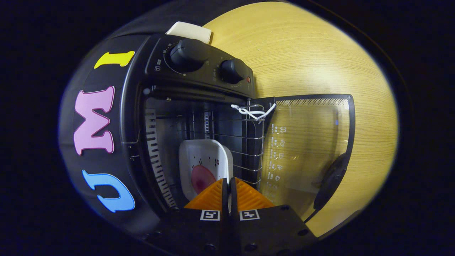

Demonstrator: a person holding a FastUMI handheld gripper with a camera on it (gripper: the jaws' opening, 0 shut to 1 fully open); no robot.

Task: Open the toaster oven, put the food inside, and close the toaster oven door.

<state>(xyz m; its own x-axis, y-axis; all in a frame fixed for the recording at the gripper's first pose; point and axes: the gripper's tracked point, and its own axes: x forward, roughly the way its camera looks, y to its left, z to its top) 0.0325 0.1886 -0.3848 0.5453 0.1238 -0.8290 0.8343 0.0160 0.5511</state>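
Your tongs (228, 185) have their two orange fingers (210, 197) drawn almost together, with only a thin slit left between the pads. The near edge of a white dish (204, 160) sits right in that slit, and both fingers look pressed onto its rim, so you are gripping the dish by its edge. Each finger carries a small black-and-white square marker (210, 214) at its base, on the black body of the tool.

The dish lies just ahead of your fingertips, already inside the open toaster oven (192, 117), resting on the wire rack (227, 142). It is a square white dish with rounded corners, and a round pinkish-red piece of food (202, 179) lies on it close to your fingers. A few small dark marks dot the dish beyond the food.

Around the dish you see the dark inside of the oven, with slotted side walls and the thin bars of the rack running across. A white cord (253, 111) is tied to the rack's front corner, near the door hinge.

The glass door (309, 149) is swung fully open beside the oven's mouth, with its dark handle (330, 181) on the far edge and faint printed symbols on the pane.

Beyond the opening sits the control panel with two black knobs (188, 55). The oven stands on a light wooden table (312, 53), and a flat white object (190, 31) lies on the table past the oven.
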